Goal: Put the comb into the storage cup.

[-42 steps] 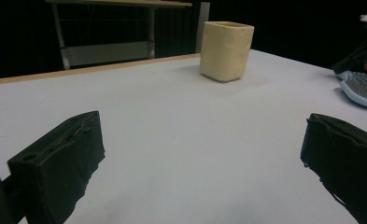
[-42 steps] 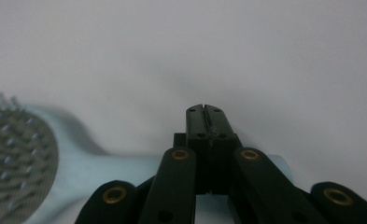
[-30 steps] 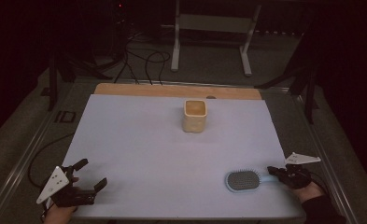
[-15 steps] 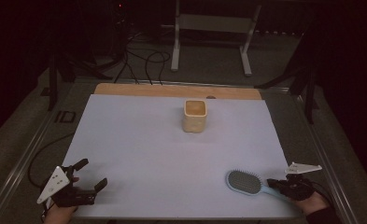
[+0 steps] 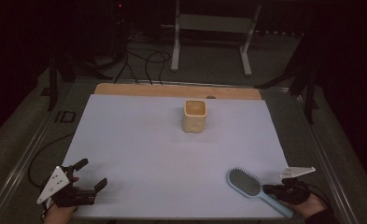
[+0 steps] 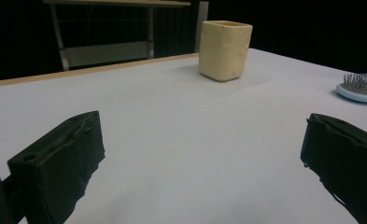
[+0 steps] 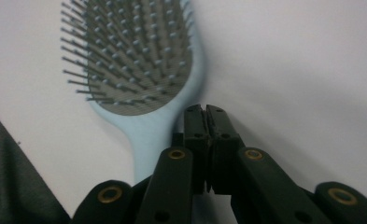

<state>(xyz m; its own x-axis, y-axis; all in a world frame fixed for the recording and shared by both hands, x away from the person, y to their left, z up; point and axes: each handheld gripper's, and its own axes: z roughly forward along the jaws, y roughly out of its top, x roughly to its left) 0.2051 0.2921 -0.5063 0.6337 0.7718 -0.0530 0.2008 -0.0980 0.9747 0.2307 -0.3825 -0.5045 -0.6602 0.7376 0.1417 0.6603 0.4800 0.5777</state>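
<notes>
Since the earlier frames your right gripper has drawn back toward the near right corner of the white table, and the hairbrush has swung with it: a second ago it lay almost crosswise with its head to the left, and now it runs on a diagonal. Your left gripper has kept its place at the near left corner, and the cream cup has not shifted from its spot toward the far middle.

The hairbrush lies flat on the table at the near right, bristles up. Its long axis runs from the oval head, which points far and left, to the light-blue handle, whose end points near and right, close to the table's near edge beside your right hand.

In the right gripper view, your right gripper's fingers are pressed together with nothing between them; they sit just beside the handle's neck, on its right, and whether they touch it you cannot tell. In the left gripper view, your left gripper's fingers are spread wide, low over bare table, well apart from the cup and the brush.
</notes>
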